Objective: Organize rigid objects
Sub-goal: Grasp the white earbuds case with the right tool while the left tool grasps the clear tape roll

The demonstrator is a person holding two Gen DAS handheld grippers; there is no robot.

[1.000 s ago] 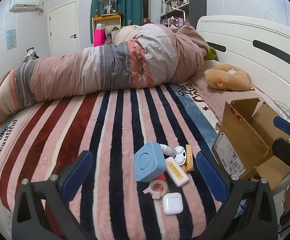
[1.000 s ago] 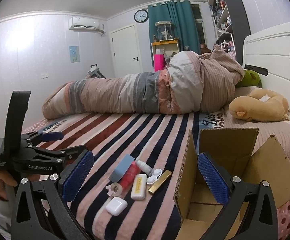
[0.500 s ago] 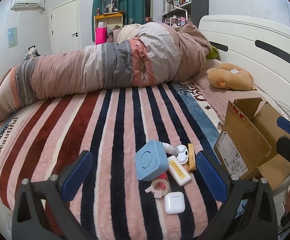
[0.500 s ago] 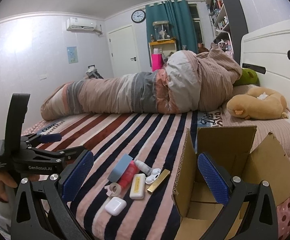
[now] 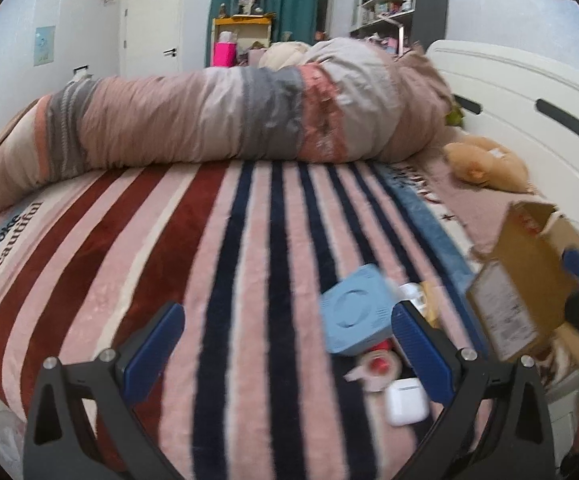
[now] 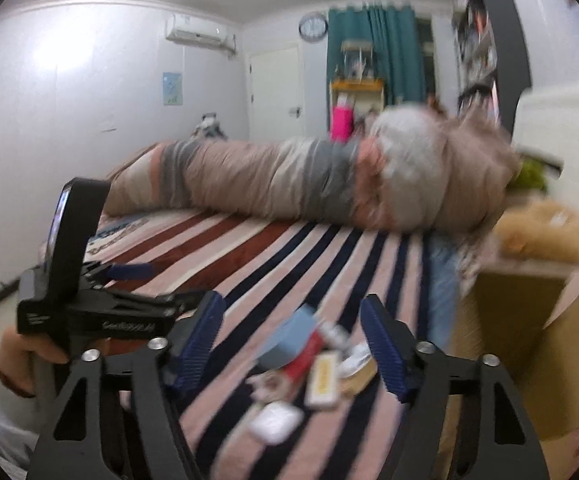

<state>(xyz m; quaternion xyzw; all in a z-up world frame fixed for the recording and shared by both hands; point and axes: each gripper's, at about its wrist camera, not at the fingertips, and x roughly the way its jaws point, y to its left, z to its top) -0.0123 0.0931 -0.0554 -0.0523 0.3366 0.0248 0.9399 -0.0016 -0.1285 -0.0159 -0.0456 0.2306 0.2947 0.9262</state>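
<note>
A cluster of small items lies on the striped blanket (image 5: 249, 264): a light blue square box (image 5: 355, 316), a red tube, a tape roll (image 5: 373, 366), a white earbud case (image 5: 406, 400), a white and yellow case (image 6: 322, 384) and a gold bar. An open cardboard box (image 5: 517, 296) stands right of them, also in the right wrist view (image 6: 529, 340). My left gripper (image 5: 285, 344) is open and empty, left of the cluster. My right gripper (image 6: 293, 344) is open and empty, above the cluster; the blue box (image 6: 287, 340) shows between its fingers.
A rolled quilt (image 5: 249, 120) lies across the far side of the bed. A tan plush toy (image 5: 485, 164) rests by the white headboard (image 5: 529, 92). The left gripper body (image 6: 89, 304) shows at the left of the right wrist view.
Both views have swung left and blurred. The cluster and cardboard box now sit further right in the left wrist view. My right gripper has moved over the cluster and its jaws stand narrower.
</note>
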